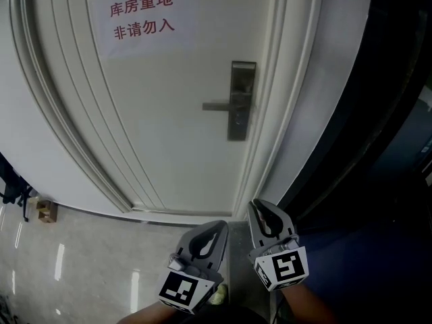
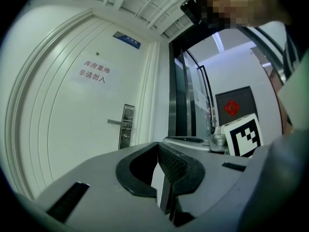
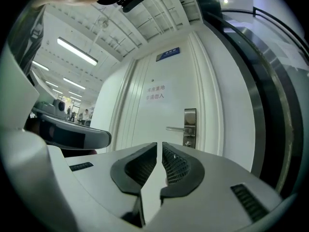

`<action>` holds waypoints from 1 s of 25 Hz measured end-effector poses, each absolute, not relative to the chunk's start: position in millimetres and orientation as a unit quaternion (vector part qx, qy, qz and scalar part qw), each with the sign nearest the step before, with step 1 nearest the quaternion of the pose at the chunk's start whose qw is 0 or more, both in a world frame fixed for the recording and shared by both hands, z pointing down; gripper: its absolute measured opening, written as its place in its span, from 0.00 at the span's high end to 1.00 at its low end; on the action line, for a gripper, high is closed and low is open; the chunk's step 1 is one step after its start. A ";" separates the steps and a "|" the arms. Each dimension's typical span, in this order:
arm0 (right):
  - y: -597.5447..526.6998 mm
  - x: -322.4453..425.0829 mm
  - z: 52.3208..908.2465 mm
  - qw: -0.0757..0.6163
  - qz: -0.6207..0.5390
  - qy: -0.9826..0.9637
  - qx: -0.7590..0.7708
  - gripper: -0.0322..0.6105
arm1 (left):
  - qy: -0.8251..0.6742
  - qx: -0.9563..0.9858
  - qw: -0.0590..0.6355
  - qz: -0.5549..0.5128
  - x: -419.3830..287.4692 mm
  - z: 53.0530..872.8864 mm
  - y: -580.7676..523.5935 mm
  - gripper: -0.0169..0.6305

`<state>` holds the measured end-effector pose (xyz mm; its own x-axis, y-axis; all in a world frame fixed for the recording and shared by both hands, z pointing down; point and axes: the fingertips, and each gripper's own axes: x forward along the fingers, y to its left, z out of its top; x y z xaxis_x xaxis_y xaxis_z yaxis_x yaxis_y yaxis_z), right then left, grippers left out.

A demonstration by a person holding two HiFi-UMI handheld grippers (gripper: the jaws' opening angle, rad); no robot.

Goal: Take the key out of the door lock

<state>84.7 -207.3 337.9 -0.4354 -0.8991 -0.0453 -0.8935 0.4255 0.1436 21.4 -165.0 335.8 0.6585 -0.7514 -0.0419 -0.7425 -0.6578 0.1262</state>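
A glossy pale grey tiled floor (image 1: 81,268) is seen below the white panelled door (image 1: 169,127); a small brown boxlike object (image 1: 46,211) is set on it, far left, near the door frame.

White panelled door (image 1: 169,133), red-lettered sign (image 1: 142,19) high on it. Left of door: glossy tile floor (image 1: 67,268), ceiling strip lights (image 3: 76,51). Right: dark glass wall (image 1: 385,79).

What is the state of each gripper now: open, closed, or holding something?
Left gripper: closed, holding nothing.
Right gripper: closed to a thin slit, holding nothing.
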 end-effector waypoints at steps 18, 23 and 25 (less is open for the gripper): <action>-422.1 89.4 359.2 0.263 -0.366 -0.705 0.547 0.79 | -0.382 0.921 0.059 -0.040 18.5 344.1 -294.6 0.96; -463.2 88.5 369.9 0.326 -0.462 -0.630 0.532 0.79 | -0.384 0.920 0.070 -0.033 12.9 354.1 -327.5 0.96; -475.4 90.3 376.2 0.350 -0.483 -0.607 0.525 0.79 | -0.384 0.920 0.073 -0.031 13.1 358.6 -336.7 0.96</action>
